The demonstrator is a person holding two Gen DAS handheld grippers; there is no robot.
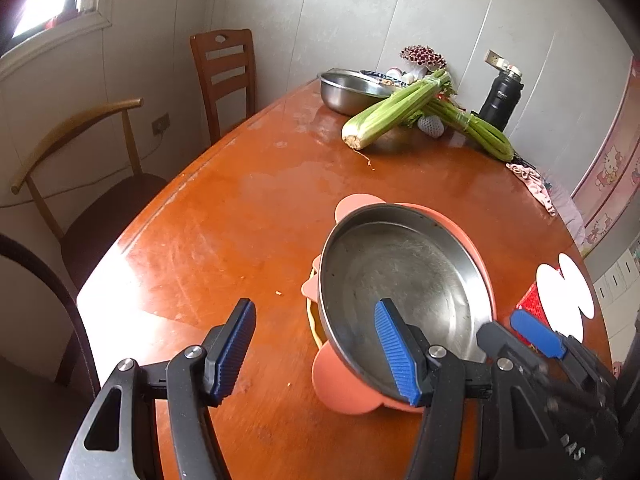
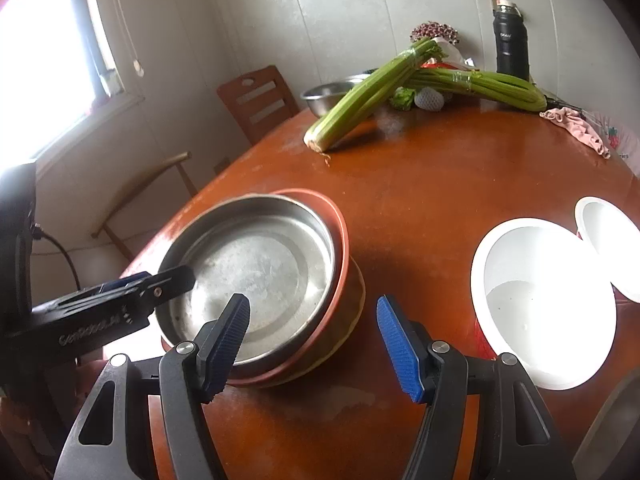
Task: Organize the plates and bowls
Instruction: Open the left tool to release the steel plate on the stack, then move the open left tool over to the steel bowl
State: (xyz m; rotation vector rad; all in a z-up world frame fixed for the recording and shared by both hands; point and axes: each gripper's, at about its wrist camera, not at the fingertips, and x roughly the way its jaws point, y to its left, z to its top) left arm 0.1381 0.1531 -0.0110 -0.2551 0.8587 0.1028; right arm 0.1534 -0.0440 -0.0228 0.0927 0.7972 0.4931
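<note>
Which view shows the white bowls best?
The right wrist view: the large white bowl shows its whole rim and inside, with a second white bowl behind it, both right of the steel plate. The left wrist view catches only overexposed white shapes at its right edge.

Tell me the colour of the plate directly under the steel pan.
Salmon-orange plate, clearest in the left wrist view.

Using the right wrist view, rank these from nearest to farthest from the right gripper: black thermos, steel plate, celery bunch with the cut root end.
From the right gripper:
1. Steel plate, just ahead to the left, stacked on an orange plate.
2. Celery bunch, mid-table, root end pointing toward the camera.
3. Black thermos, at the table's far edge by the wall, right of centre.
</note>
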